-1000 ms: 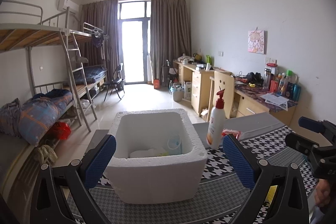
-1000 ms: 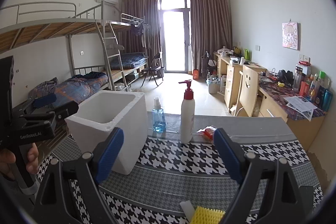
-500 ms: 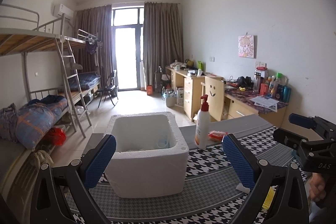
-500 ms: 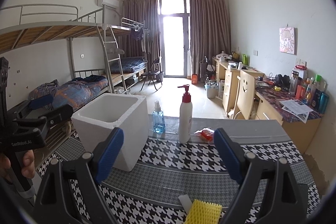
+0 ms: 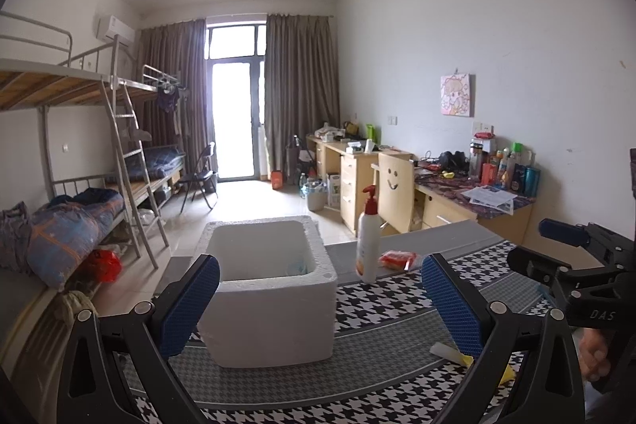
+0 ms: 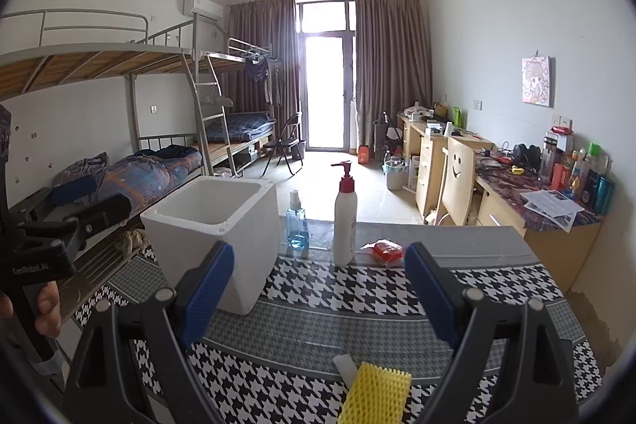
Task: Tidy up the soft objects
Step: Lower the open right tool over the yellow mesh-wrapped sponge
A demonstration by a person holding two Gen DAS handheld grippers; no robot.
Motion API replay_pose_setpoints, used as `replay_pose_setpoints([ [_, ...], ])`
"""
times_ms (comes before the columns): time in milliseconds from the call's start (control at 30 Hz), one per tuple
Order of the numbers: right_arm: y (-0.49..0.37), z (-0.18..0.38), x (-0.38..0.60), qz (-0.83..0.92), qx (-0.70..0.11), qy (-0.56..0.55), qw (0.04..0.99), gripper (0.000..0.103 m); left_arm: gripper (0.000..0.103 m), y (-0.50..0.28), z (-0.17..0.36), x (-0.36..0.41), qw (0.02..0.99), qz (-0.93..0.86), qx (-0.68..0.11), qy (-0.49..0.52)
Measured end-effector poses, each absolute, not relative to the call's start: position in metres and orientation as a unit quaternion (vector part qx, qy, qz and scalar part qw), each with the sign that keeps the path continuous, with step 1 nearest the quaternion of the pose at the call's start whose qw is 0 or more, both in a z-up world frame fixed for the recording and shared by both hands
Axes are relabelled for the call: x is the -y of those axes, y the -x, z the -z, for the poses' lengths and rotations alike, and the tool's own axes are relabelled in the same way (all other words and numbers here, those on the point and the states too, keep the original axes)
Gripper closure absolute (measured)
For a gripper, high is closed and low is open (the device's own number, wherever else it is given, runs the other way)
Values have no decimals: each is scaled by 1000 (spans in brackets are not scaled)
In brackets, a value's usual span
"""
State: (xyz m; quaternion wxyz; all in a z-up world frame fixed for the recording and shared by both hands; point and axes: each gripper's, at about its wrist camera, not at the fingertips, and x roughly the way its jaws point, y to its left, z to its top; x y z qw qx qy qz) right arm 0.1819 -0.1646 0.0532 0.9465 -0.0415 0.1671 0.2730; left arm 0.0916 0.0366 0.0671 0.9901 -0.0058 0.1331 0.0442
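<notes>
The yellow foam net (image 6: pixel 375 394) lies on the worktop (image 6: pixel 318 328) just under and between the right tool's (image 6: pixel 320 293) wide-apart, empty jaws. Ahead to its left stands the white foam box (image 6: pixel 214 233). The left tool (image 5: pixel 318 308) is also spread wide, empty, facing that box (image 5: pixel 270 304).

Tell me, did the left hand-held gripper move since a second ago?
Yes. The left hand-held gripper backed away: in its own view the white foam box looks smaller and farther than before.
</notes>
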Motion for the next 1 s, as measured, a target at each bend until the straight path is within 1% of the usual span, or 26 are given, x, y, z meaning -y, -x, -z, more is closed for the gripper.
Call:
replay_pose_setpoints([
  [567, -165, -46, 179, -268, -169, 37, 948, 13, 1, -76, -59, -18, 991, -2, -130, 14],
  [1000, -157, -33, 195, -248, -166, 32, 954, 13, 1, -78, -44, -4, 991, 2, -133, 8],
])
